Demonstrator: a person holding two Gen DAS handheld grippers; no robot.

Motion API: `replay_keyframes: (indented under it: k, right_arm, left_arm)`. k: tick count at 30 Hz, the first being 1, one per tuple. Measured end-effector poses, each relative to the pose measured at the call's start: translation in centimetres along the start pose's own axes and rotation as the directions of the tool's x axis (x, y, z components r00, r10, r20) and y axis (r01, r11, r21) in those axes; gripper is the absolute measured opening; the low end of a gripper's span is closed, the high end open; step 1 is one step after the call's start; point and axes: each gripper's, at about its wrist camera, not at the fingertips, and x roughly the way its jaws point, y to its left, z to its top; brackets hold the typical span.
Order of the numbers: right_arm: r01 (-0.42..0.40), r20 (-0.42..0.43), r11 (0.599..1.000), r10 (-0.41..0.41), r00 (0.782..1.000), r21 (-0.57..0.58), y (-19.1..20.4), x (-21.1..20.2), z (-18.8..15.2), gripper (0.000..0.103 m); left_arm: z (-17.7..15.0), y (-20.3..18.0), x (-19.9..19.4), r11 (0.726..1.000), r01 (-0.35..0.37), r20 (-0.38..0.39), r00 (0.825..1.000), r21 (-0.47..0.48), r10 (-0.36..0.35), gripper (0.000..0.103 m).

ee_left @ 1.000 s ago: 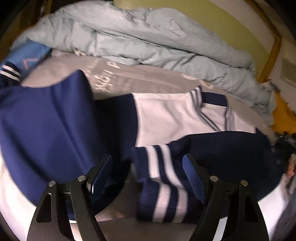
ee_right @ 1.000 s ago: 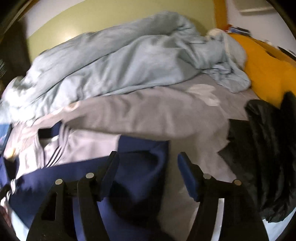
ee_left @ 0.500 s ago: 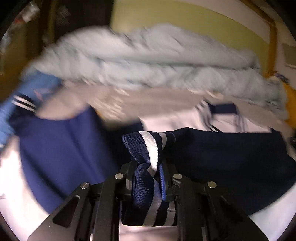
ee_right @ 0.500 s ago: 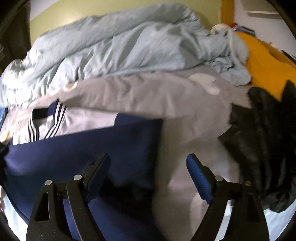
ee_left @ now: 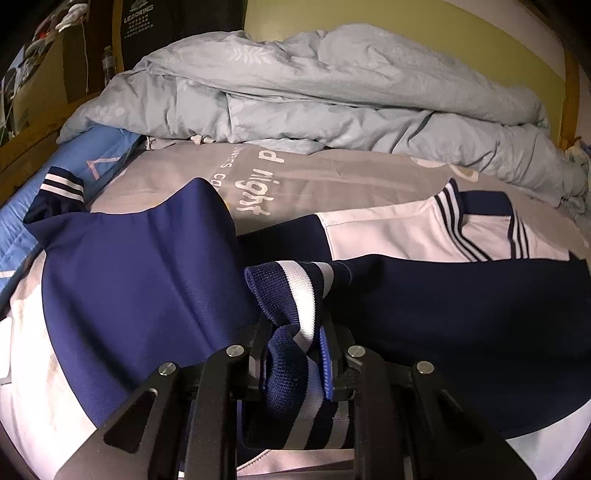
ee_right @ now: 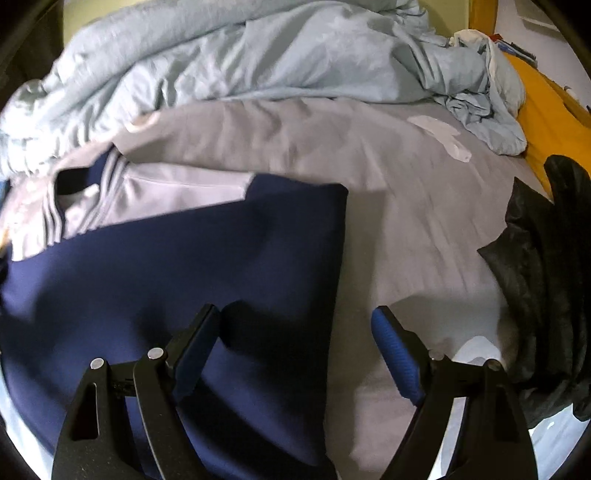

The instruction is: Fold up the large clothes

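Ribbed knit in navy and white is what your left gripper (ee_left: 295, 343) is clamped on: the striped cuff (ee_left: 295, 291) of the jacket (ee_left: 140, 280), bunched between the blue pads and standing up above them. That jacket lies spread across the near half of the bed, navy body to the left and right, white chest panel and striped collar (ee_left: 476, 221) further off on the right. Your right gripper (ee_right: 295, 343) hangs with its fingers wide apart and nothing between them, over the jacket's right edge where navy cloth meets the sheet.

What could go wrong from here, as I judge it: the cuff is thick and rolled, so if you pull sideways fast it may slide out of the pads, or the sleeve may drag the smooth navy body with it and crease what lies flat. Your right gripper holds nothing down, so the whole garment could shift. The black garment (ee_right: 535, 288) heaped at the right is near enough to catch a wide swing.

Your surface is a soft grey bedsheet (ee_left: 332, 181) with white lettering, wrinkled and yielding, not firm backing for a crisp fold. Beyond it a pale blue duvet (ee_left: 332, 85) is piled against a yellow-green wall (ee_left: 406, 18); an orange pillow (ee_right: 546, 110) sits far right, and the room is dim
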Motion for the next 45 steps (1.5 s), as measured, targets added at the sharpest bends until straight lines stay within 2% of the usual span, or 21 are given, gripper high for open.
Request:
replay_keyframes:
  k: [7, 10, 12, 14, 19, 22, 25, 28, 31, 33, 37, 39, 41, 43, 45]
  right_arm:
    - [0.022, 0.151, 0.999, -0.027, 0.988, 0.039, -0.3, -4.2, 0.4, 0.083]
    - [-0.009, 0.221, 0.998, -0.003, 0.975, 0.055, 0.1, -6.6, 0.5, 0.083]
    - [-0.018, 0.259, 0.999, 0.005, 0.966, 0.047, 0.7, -7.9, 0.3, 0.085]
    - [-0.003, 0.312, 1.0, -0.007, 0.95, 0.031, 1.6, -9.5, -0.1, 0.091]
    - [-0.024, 0.438, 0.999, 0.034, 0.898, -0.028, 4.4, -13.1, -1.4, 0.102]
    - [-0.079, 0.489, 0.996, 0.094, 0.867, -0.05, 6.2, -14.6, -2.2, 0.102]
    - [-0.148, 0.499, 0.986, 0.164, 0.851, -0.073, 7.9, -15.0, -2.8, 0.102]
    - [-0.172, 0.476, 0.978, 0.21, 0.854, -0.122, 9.5, -14.6, -3.3, 0.102]
    - [-0.114, 0.471, 0.983, 0.168, 0.866, -0.141, 10.5, -13.8, -3.8, 0.102]
    - [-0.109, 0.46, 0.984, 0.164, 0.873, -0.144, 10.5, -13.3, -3.9, 0.102]
    - [-0.144, 0.438, 0.982, 0.185, 0.88, -0.126, 9.9, -12.5, -3.8, 0.102]
    - [-0.144, 0.433, 0.982, 0.182, 0.883, -0.12, 9.6, -12.3, -3.8, 0.102]
    - [-0.143, 0.438, 0.983, 0.179, 0.881, -0.114, 9.4, -12.4, -3.8, 0.102]
    - [-0.15, 0.439, 0.982, 0.186, 0.879, -0.116, 9.3, -12.4, -3.8, 0.102]
    - [-0.148, 0.442, 0.983, 0.183, 0.878, -0.113, 9.3, -12.5, -3.8, 0.102]
  left_arm:
    - [0.1, -0.5, -1.6, 1.0, 0.014, 0.068, 0.998, 0.02, -0.015, 0.026]
    - [0.2, -0.8, -2.9, 0.999, -0.007, 0.114, 0.994, 0.036, 0.003, 0.042]
    - [0.2, -0.5, -4.3, 0.998, -0.057, 0.157, 0.986, 0.033, 0.051, 0.075]
    - [0.4, 0.3, -6.0, 0.998, -0.057, 0.216, 0.975, 0.008, 0.054, 0.085]
    - [1.4, 5.0, -9.1, 0.995, -0.024, 0.277, 0.959, -0.096, 0.05, 0.087]
    - [1.6, 8.0, -9.6, 0.984, -0.082, 0.254, 0.959, -0.161, 0.122, 0.087]
    - [1.6, 11.2, -9.3, 0.968, -0.064, 0.217, 0.969, -0.245, 0.119, 0.087]
    - [1.2, 13.5, -8.3, 0.954, -0.054, 0.164, 0.981, -0.295, 0.107, 0.087]
    - [0.9, 15.4, -7.0, 0.95, -0.105, 0.091, 0.986, -0.295, 0.137, 0.088]
    - [0.5, 16.9, -6.7, 0.939, -0.119, 0.07, 0.986, -0.323, 0.15, 0.088]
    - [-0.8, 21.7, -5.5, 0.867, -0.061, 0.051, 0.994, -0.495, 0.099, 0.088]
    - [-1.3, 22.9, -4.7, 0.842, -0.029, 0.061, 0.995, -0.539, 0.073, 0.088]
    - [-1.6, 23.7, -3.8, 0.826, -0.035, 0.073, 0.993, -0.563, 0.092, 0.088]
    - [-1.5, 24.0, -3.0, 0.829, -0.033, 0.085, 0.992, -0.559, 0.097, 0.082]
    - [-1.6, 24.4, -2.0, 0.816, -0.014, 0.086, 0.993, -0.577, 0.077, 0.065]
